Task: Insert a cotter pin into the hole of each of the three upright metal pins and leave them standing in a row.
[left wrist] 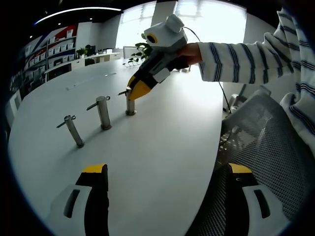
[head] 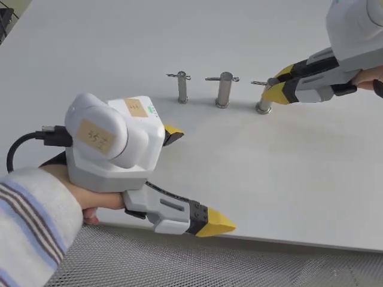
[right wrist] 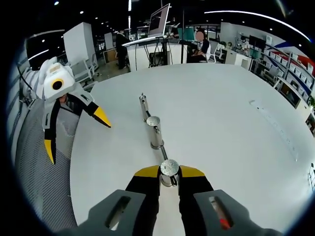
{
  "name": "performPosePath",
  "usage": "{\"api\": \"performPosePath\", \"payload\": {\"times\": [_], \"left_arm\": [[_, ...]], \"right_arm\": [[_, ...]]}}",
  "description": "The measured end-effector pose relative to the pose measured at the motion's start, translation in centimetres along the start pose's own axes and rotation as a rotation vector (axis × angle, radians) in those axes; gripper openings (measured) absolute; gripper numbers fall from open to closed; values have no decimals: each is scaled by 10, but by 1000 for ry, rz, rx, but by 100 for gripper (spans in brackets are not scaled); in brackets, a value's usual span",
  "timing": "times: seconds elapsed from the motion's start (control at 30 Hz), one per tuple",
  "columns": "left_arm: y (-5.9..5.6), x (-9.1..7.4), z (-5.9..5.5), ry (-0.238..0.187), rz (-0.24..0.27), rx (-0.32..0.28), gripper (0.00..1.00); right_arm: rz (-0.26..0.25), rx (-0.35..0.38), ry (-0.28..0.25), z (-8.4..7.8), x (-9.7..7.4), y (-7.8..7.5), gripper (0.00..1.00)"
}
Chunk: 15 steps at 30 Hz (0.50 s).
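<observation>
Three upright metal pins stand in a row on the white table [head: 287, 179]: left pin [head: 182, 88], middle pin [head: 224, 89], right pin [head: 264, 103]. A thin cotter pin crosses the top of each, such as the one on the left pin [head: 178, 76]. My right gripper [head: 278, 84] is shut around the right pin [right wrist: 170, 168] near its top, one yellow tip on each side. My left gripper [head: 197, 179] is wide open near the table's front edge, holding nothing. Its view shows the row of pins [left wrist: 103, 112] and the right gripper [left wrist: 140, 87] ahead.
A grey mesh chair [head: 179, 263] sits below the table's near edge. A black cable [head: 18, 149] trails from the left gripper. Desks, a monitor [right wrist: 160, 19] and a seated person lie beyond the table's far end.
</observation>
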<state>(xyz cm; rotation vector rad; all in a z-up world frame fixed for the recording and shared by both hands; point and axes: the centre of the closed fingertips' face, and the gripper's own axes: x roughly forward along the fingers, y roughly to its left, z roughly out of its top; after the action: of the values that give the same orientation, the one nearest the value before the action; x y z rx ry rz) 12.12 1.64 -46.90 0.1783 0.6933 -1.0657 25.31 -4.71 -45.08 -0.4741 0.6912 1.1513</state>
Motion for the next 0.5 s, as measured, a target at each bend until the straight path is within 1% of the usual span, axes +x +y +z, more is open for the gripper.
{"api": "performPosePath", "payload": {"times": [0.1,0.17,0.2,0.23,0.3,0.37,0.4,0.43,0.5], "left_arm": [[1,-1,0,0,6,-2,99],[2,-2,1,-2,10,-2,99],[2,-3,2,-5,11,-5,99],[2,-3,2,-6,11,-7,99],[0,-4,2,-6,3,-29,99],[0,-5,5,-19,0,-40,99],[0,-5,6,-24,1,-45,99],[1,-6,7,-32,4,-55,99],[3,-7,9,-43,15,-61,99]], "right_arm": [[0,11,-6,0,0,1,8],[3,-4,-10,0,1,-2,9],[16,-31,-11,1,1,0,9],[11,-34,-7,0,0,0,9],[13,-46,-12,1,0,-1,9],[5,-41,-23,4,-1,-2,13],[-26,-79,-66,13,-3,-6,16],[-33,-74,-69,14,-7,-4,21],[-30,-58,-78,17,-11,-2,27]]}}
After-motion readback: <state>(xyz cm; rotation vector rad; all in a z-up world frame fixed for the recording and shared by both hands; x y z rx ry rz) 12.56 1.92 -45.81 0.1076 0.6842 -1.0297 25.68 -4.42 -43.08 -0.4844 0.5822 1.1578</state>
